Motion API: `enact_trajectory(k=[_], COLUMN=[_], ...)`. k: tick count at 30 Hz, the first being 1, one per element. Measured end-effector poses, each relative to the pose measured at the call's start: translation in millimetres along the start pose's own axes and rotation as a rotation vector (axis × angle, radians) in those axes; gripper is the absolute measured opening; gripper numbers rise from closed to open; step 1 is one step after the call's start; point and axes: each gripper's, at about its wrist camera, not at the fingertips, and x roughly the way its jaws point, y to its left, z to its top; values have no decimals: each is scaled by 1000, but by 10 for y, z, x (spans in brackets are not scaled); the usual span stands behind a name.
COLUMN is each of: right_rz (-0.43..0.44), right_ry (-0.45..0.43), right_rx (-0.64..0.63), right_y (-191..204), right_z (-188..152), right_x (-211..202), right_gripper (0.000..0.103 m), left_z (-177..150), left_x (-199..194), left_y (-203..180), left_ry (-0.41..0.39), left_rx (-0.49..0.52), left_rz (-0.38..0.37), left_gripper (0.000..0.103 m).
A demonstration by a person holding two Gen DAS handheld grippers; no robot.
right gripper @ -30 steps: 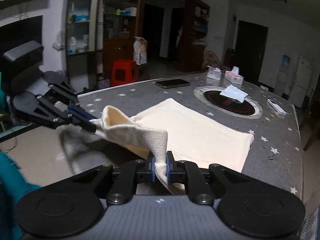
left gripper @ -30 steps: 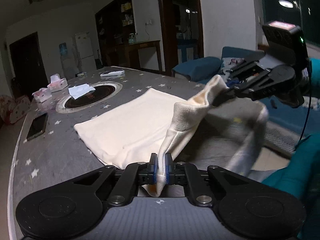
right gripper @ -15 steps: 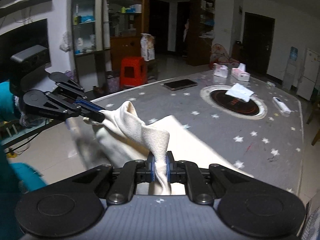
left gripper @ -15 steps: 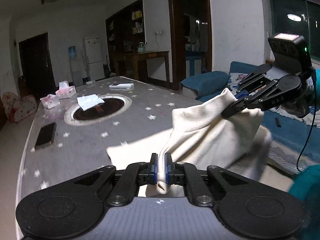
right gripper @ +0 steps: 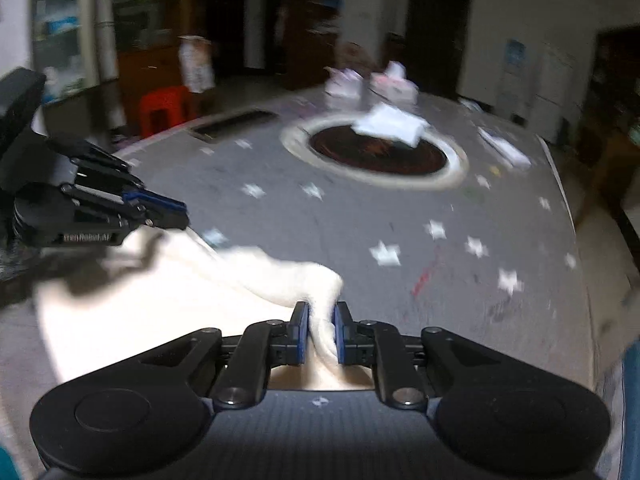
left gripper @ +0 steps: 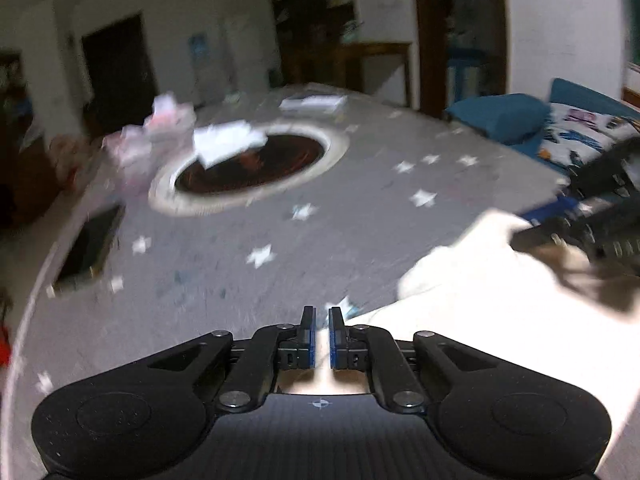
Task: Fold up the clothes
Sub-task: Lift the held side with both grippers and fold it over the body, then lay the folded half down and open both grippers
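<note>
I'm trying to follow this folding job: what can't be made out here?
1. Cream cloth: right wrist view, glare and blur erase its folds and edges.
2. Flat dark slab near the grey star-patterned table edge: left wrist view, blurred; maybe a phone.
3. White sheet on the round dark inset: both views, smeared; print unreadable.

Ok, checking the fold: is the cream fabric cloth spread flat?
No, rumpled: the cream fabric cloth rises in a ridge above the grey star-patterned table.
</note>
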Motion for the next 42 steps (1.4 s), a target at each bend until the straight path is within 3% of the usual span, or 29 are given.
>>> enact_trajectory(k=[6,11,15,19,22,27,31,37,42], right_rz=[-53,16,24,5,-2,-53,-53,-72,-59], right_ry=[-95,-106,-66,-48,-86,-64,-118,-124,-155], right_rx=[35,48,64,110,134,176,244,263,223], right_y=[8,96,175,140,121,63,0,-58,-28], right_z=[-53,25,-3,-80,-135,-383,-432,-477,-369], right_x=[-228,-355,-168,-77,-245,-341,-430,-418,-450], right_gripper=[19,19,19,19,19,19,20,21,21], left_z=[53,92,106,89,55,28,13,-32,-167], left_x=[-283,-515,-300,-79,-71,-88,-122,-307,-528], left_y=[72,-93,-244,-257,-216,-295,-327,-423,-531], left_ry=[-59,-92,-47,9,1,-10,-13,-51,-75], left_rx=[-66,-104,-130,-154,-180,-152,-142,-149,-163], left_rz=[8,-136,-184,-125,-126,-99,-87,-56,-19], left_gripper=[9,9,9,10,10,10,11,29,30])
